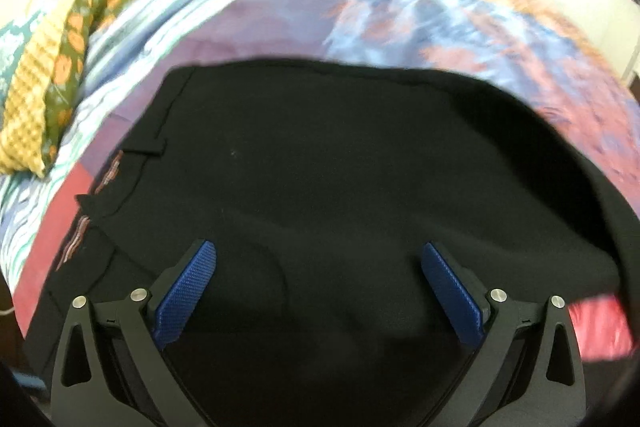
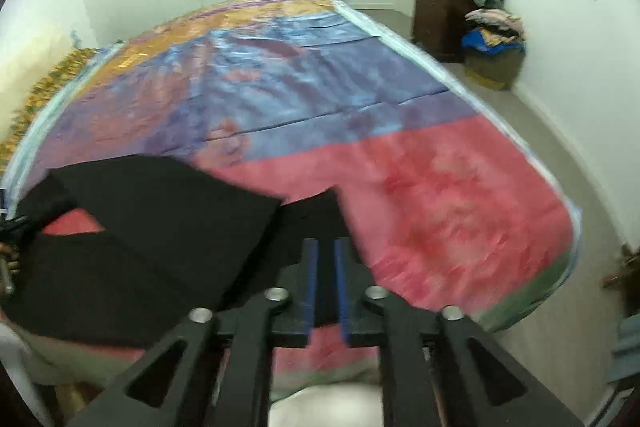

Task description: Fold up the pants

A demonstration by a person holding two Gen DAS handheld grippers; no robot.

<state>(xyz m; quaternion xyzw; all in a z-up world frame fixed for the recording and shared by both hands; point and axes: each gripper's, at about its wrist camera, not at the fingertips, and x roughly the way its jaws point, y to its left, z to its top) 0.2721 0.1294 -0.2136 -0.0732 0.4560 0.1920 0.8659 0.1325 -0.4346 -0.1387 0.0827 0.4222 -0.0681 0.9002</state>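
Right tool clamped on edge of black woven fabric pants; left tool wide open above waistband end. Pants on multicoloured tie-dye bedspread. Keep pull low, align edges, then release.

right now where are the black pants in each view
Left wrist view: the pants fill the centre and bottom, waistband at left, under the open left gripper.
Right wrist view: the pants lie at lower left, one end pinched in the shut right gripper.
Shared landmark: the bedspread, whose pink-red band meets the pants in both views.
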